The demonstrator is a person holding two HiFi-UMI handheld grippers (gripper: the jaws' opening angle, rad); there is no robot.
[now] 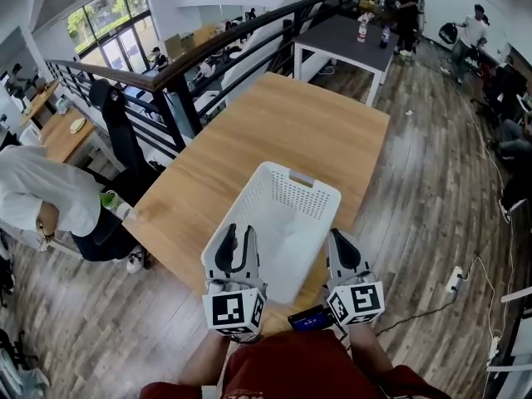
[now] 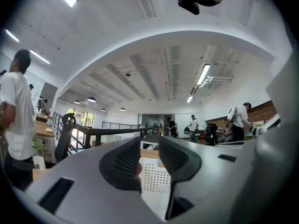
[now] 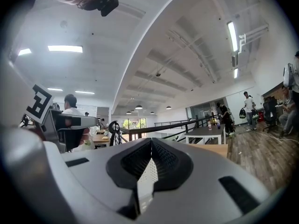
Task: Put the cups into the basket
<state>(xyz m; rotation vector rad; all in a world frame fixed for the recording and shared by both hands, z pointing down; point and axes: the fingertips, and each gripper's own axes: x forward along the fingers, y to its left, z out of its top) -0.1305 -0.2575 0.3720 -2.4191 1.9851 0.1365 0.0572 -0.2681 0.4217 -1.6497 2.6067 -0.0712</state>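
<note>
- From the head view, a white basket (image 1: 295, 223) stood on the near end of a wooden counter (image 1: 283, 123).
- The left hand-held gripper (image 1: 240, 235) was at the basket's near left corner. The right hand-held gripper (image 1: 337, 241) was at its near right edge.
- A dark railing (image 1: 208, 56) ran along the left side of the counter. A person in a white shirt (image 1: 41, 194) was bending over past it.
- In the left gripper view, the left hand-held gripper (image 2: 149, 141) had its jaws spread a little, with a clear gap between them.
- Through that gap I could see the holey wall of the basket (image 2: 156, 176), and a strip of the counter (image 2: 148, 153) above it. The pads did not seem to press on the wall.
- The person in the white shirt (image 2: 14, 111) stood far to the left, and the railing (image 2: 107, 130) ran behind the jaws.
- In the right gripper view, the right hand-held gripper (image 3: 150, 141) had its jaws pressed together at the tips.
- They were pinching a thin white strip with holes, which was the edge of the basket (image 3: 145, 176) seen side-on.
- The counter (image 3: 215, 149) showed just past the jaws on the right.
</note>
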